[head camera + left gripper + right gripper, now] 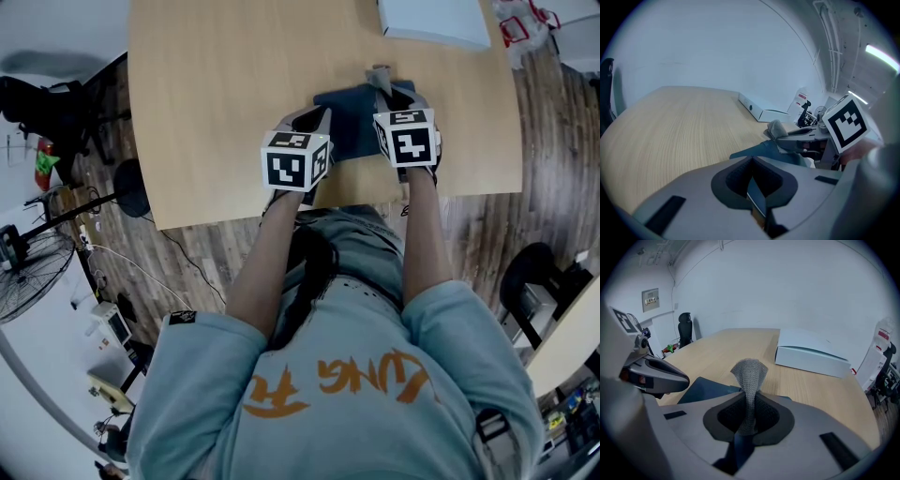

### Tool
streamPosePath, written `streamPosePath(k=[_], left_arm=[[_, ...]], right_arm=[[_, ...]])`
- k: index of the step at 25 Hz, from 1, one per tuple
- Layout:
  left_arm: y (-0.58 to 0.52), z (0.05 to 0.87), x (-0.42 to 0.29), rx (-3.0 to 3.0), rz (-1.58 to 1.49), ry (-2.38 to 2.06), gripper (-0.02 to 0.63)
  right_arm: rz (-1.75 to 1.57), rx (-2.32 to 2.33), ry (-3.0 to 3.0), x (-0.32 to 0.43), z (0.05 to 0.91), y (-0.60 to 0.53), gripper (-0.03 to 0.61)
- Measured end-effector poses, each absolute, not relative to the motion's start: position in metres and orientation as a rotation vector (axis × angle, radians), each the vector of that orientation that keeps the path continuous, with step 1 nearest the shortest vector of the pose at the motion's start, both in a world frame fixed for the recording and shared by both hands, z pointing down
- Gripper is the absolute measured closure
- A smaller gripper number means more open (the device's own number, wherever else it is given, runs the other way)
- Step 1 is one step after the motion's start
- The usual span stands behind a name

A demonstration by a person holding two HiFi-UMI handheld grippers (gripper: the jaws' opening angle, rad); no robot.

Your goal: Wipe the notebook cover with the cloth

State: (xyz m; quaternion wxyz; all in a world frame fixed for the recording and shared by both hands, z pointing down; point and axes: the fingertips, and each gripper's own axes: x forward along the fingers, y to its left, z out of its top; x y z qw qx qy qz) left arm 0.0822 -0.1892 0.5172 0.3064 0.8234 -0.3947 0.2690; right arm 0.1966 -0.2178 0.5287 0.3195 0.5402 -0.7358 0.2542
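A dark blue notebook (349, 120) lies on the wooden table (225, 84) near its front edge. My left gripper (313, 118) is shut on the notebook's left edge; in the left gripper view a thin blue sheet (758, 198) sits pinched between the jaws of that gripper (751, 161). My right gripper (383, 91) is shut on a grey knitted cloth (380, 75), over the notebook's right side. In the right gripper view the cloth (749, 375) stands up out of the closed jaws of my right gripper (749, 398), with the notebook (704, 389) below it.
A white flat box (436, 21) lies at the table's far right, also seen as the white box (811, 355) beyond the cloth. A floor fan (28, 272) and a black office chair (47, 103) stand at the left, and another chair (530, 272) at the right.
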Motion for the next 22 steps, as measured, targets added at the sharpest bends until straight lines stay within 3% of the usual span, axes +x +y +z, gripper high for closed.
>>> streamPosePath(k=[22], left_arm=[[-0.188, 0.502, 0.086, 2.209, 0.667, -1.053, 0.597]], right_arm=[[0.687, 1.585, -1.81, 0.262, 0.529, -0.221, 0.548]])
